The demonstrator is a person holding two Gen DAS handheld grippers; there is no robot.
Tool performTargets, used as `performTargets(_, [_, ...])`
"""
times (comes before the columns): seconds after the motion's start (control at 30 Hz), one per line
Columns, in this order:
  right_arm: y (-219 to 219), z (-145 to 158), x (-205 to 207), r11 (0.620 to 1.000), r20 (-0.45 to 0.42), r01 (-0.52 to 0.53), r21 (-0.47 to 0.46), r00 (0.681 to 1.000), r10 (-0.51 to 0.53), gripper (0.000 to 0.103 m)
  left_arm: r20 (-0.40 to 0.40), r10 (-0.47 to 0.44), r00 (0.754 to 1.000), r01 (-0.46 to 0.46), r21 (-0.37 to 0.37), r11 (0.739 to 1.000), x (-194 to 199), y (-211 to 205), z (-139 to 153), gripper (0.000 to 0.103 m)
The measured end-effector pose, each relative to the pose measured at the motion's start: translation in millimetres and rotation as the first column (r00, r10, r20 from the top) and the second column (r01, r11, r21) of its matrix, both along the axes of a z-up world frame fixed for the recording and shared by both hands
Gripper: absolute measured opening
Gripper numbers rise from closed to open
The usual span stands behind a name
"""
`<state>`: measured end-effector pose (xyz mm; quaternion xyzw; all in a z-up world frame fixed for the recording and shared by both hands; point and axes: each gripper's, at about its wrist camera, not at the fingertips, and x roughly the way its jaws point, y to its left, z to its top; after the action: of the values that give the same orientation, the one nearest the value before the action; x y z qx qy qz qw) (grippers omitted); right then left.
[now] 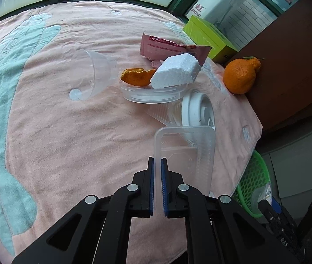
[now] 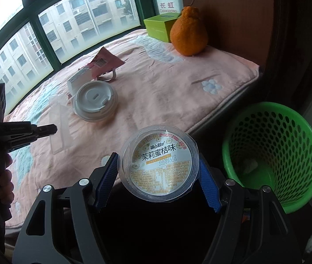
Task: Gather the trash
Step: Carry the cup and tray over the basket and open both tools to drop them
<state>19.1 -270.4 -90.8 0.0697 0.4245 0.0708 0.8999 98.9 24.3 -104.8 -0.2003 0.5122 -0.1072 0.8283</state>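
Over the pink blanket [image 1: 72,136], our left gripper [image 1: 157,165] pinched shut on a clear plastic tray [image 1: 184,151]; our right gripper [image 2: 158,171] clamped a jelly cup [image 2: 159,164] beside the green basket [image 2: 272,154].

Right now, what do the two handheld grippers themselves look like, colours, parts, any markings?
Both are black plastic with angular linkage arms joined by round silver pins. The left gripper has narrow fingers faced with ribbed blue pads. The right gripper has the same blue ribbed pads. Faint white lettering shows on the black body seen at the left view's lower right.
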Motion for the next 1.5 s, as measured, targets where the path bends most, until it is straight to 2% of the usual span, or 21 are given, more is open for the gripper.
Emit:
performTargets(0.13, [-36.3,0.6,3.2,0.998,-0.014,0.061,-0.005,0.998,-0.061,0.069,0.022,-0.04,0.999,0.04,-0.01,0.999,-9.3,-6.6,12.6,0.006])
performTargets(0.23, [-72.4,-6.7,11.3,0.992,-0.059,0.128,0.0,0.99,-0.128,0.069,0.042,-0.071,0.997,0.072,-0.018,0.997,-12.2,-15.6,22.7,0.006])
performTargets(0.37, [-117.1,-25.2,23.1,0.978,-0.138,0.208,-0.004,0.969,-0.207,0.069,0.072,-0.121,0.99,0.123,-0.021,0.992,-11.6,-34.8,34.6,0.006])
performTargets(0.6, [-163.1,-56.9,35.9,0.957,-0.228,0.29,-0.026,0.93,-0.288,0.07,0.089,-0.205,0.975,0.207,-0.011,0.978,0.3,-77.6,46.6,0.006])
performTargets(0.9, [-181.2,-75.6,50.8,0.947,-0.282,0.321,-0.001,0.909,-0.308,0.069,0.084,-0.287,0.954,0.288,0.006,0.958,15.6,-126.4,53.9,0.006])
performTargets(1.1, [-197.5,-86.2,67.6,0.926,-0.329,0.377,0.012,0.876,-0.353,0.07,0.081,-0.33,0.94,0.331,0.01,0.944,21.0,-149.9,50.3,0.006])
performTargets(1.2, [-200.9,-87.2,77.2,0.916,-0.337,0.401,-0.015,0.861,-0.382,0.07,0.081,-0.336,0.938,0.337,0.007,0.942,24.2,-157.0,47.0,0.006])
performTargets(1.3, [-207.2,-88.0,86.5,0.904,-0.328,0.428,-0.028,0.85,-0.412,0.07,0.073,-0.349,0.934,0.35,0.007,0.937,27.5,-163.2,43.1,0.006])
performTargets(1.5, [-214.4,-83.2,89.1,0.887,-0.26,0.456,-0.071,0.85,-0.458,0.078,0.058,-0.372,0.927,0.372,0.01,0.928,29.5,-172.4,35.1,0.006])
